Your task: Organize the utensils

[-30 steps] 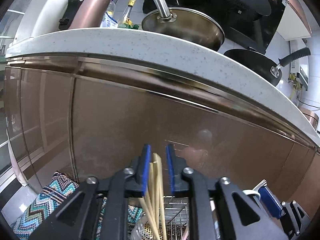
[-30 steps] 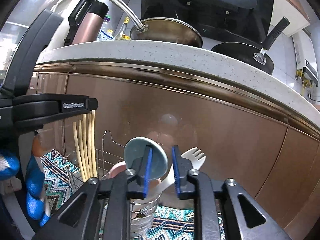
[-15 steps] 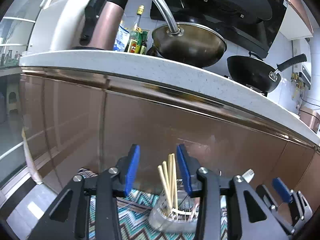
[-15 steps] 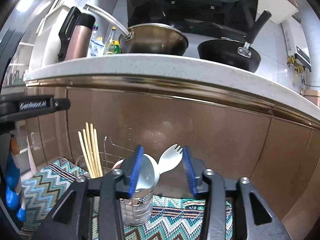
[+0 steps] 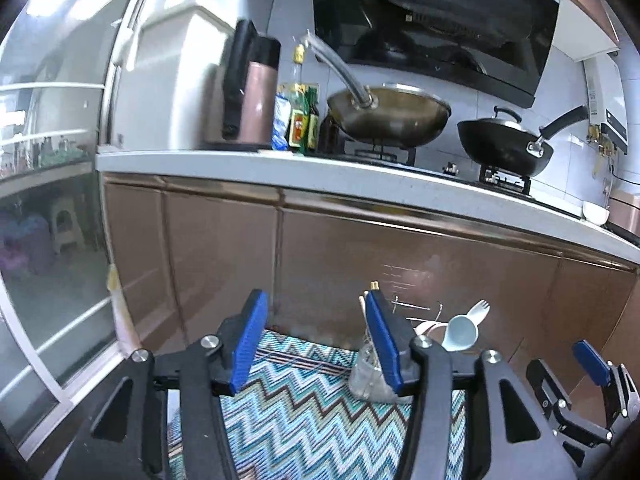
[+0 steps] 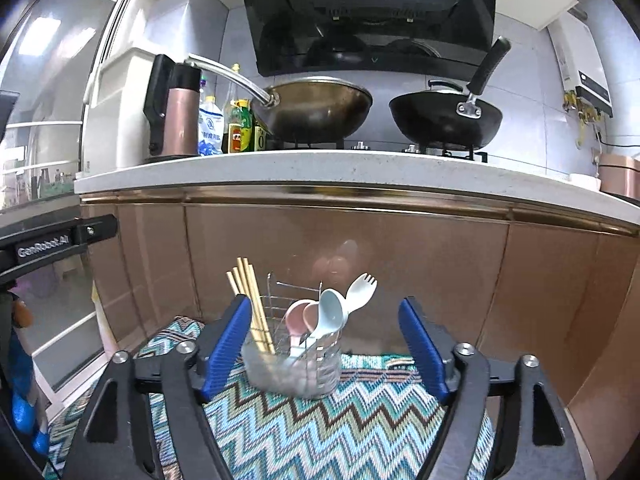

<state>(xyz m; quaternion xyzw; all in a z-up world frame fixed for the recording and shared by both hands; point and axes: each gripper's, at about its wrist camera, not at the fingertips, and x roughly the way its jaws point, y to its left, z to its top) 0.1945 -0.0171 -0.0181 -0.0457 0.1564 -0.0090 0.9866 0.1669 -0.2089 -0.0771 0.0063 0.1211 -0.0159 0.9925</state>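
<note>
The wire utensil holder (image 6: 296, 364) stands upright on the zigzag-patterned mat (image 6: 360, 432), close in front of the brown cabinet doors (image 6: 400, 272) below the white countertop (image 6: 320, 166). In its left compartment a bundle of pale wooden chopsticks (image 6: 250, 300) leans to the left; in its right compartment stand a pink spoon (image 6: 298, 314), a light blue spoon (image 6: 330, 308) and a pale spork (image 6: 360, 284), bowls and tines up. My right gripper (image 6: 326, 350) frames the holder from nearer the camera, its blue pads apart and widening, nothing between them, touching nothing. My left gripper (image 5: 314, 344) is also spreading and empty, with only mat between its pads; from its camera the holder (image 5: 370, 376) sits partly hidden behind the right-hand pad. On the countertop above, a steel wok (image 6: 316, 110) and a black wok (image 6: 444, 120) sit on the stove burners, beside a copper-coloured thermos jug (image 6: 176, 120) and several bottles (image 6: 238, 130).
</note>
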